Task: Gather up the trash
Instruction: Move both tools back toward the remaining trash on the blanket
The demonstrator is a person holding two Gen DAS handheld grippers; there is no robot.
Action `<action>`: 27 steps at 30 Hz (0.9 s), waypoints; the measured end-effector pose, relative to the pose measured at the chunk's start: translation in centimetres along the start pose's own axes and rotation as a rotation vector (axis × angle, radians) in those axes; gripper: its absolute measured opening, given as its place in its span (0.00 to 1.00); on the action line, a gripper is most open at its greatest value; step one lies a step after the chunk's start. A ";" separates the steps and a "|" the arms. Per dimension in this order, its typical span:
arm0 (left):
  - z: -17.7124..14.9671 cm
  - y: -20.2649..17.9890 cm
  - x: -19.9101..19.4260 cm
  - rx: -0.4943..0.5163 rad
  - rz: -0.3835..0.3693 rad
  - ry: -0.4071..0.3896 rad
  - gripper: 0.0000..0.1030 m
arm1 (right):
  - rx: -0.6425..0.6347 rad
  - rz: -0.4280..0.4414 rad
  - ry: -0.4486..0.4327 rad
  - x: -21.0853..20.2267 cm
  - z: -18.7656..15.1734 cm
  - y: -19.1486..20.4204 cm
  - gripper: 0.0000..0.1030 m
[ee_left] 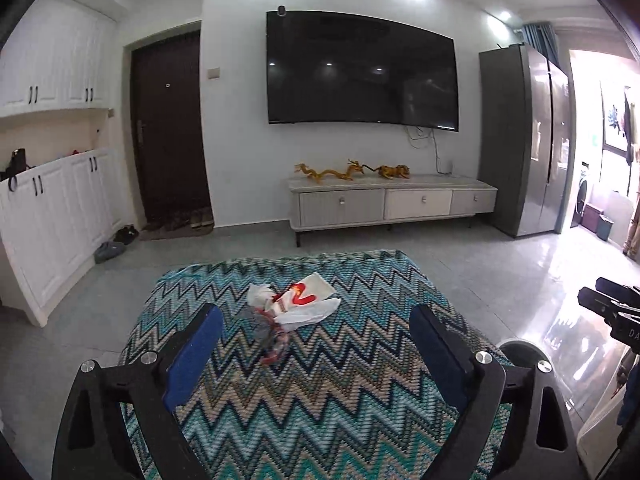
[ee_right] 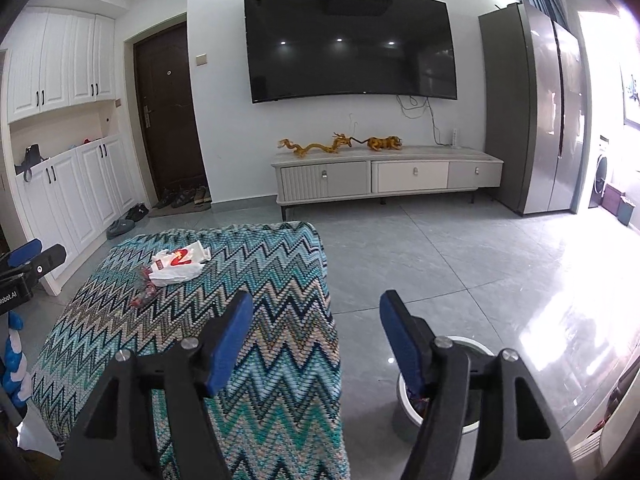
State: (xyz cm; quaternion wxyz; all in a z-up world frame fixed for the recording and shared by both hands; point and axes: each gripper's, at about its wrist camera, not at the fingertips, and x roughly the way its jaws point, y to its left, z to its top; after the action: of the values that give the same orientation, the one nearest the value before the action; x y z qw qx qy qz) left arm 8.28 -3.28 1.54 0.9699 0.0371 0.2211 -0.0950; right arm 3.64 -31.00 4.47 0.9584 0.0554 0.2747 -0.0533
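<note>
Fingers, L view: left gripper (ee_left: 316, 356) spread wide, blue pads w/ nothing btwn them, hanging over near part of the zigzag cloth.
Table, L view: table (ee_left: 360, 400) covered by a teal/beige zigzag cloth; this is the landmark.
Trash, L view: white plastic bag (ee_left: 308, 300) w/ red print lies on far-centre of table; a crumpled red-and-clear wrapper (ee_left: 276, 340) lies just beside it, on the near side, touching or nearly so, can't tell which.
Bin, L view: round grey bin (ee_left: 520, 354) on floor just off table's right edge, only its rim visible behind right finger.
Other gripper, L view: right gripper (ee_left: 612, 308) seen at right edge of frame, right of table, over the floor.
Fingers, R view: right gripper (ee_right: 316, 344) parted, nothing btwn pads; left finger over table's right edge, right finger over the bin.
Trash, R view: white plastic bag (ee_right: 180, 266) on far-left part of table (ee_right: 260, 360); wrapper (ee_right: 144, 294) just beside it on near-left side.
Bin, R view: bin (ee_right: 452, 400) on floor, right of table; dark scraps inside, too hidden to ID.
Other gripper, R view: left gripper (ee_right: 36, 258) at left frame edge, left of table.
Backdrop: TV (ee_right: 348, 44) on wall beyond table, low TV cabinet (ee_right: 388, 176) under it.
</note>
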 end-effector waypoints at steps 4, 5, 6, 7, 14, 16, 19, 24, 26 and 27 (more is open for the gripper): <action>-0.8 3.5 -1.6 -0.062 0.039 -0.010 0.92 | -0.046 0.018 -0.022 -0.8 1.1 3.1 0.74; -0.9 4.3 -2.0 -0.080 0.043 -0.014 0.92 | -0.053 0.026 -0.027 -1.1 1.3 3.7 0.74; -1.1 5.0 -2.2 -0.098 0.045 -0.019 0.92 | -0.063 0.032 -0.032 -1.3 1.6 4.4 0.74; -1.3 5.7 -2.7 -0.117 0.050 -0.028 0.92 | -0.073 0.037 -0.037 -1.5 1.8 5.1 0.74; -3.0 8.8 -5.2 -0.180 0.107 -0.059 0.92 | -0.143 0.089 -0.068 -3.7 2.4 9.6 0.78; -3.5 9.5 -5.9 -0.190 0.126 -0.065 0.92 | -0.148 0.104 -0.076 -4.3 2.4 10.3 0.79; -4.0 10.3 -6.9 -0.205 0.152 -0.074 0.93 | -0.156 0.109 -0.083 -5.0 2.3 10.8 0.79; -4.4 10.7 -8.1 -0.203 0.179 -0.085 0.93 | -0.162 0.118 -0.089 -6.0 1.6 11.6 0.79; -4.6 10.8 -8.4 -0.199 0.188 -0.087 0.93 | -0.167 0.125 -0.089 -6.4 1.4 11.5 0.79; -4.6 10.8 -8.5 -0.197 0.188 -0.086 0.93 | -0.168 0.128 -0.087 -6.4 1.4 11.5 0.79</action>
State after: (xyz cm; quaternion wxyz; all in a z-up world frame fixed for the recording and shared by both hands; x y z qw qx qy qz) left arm 0.99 9.29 1.43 0.9821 -0.0417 0.1831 0.0170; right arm 0.52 -19.37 9.94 0.9722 -0.0102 0.2322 0.0289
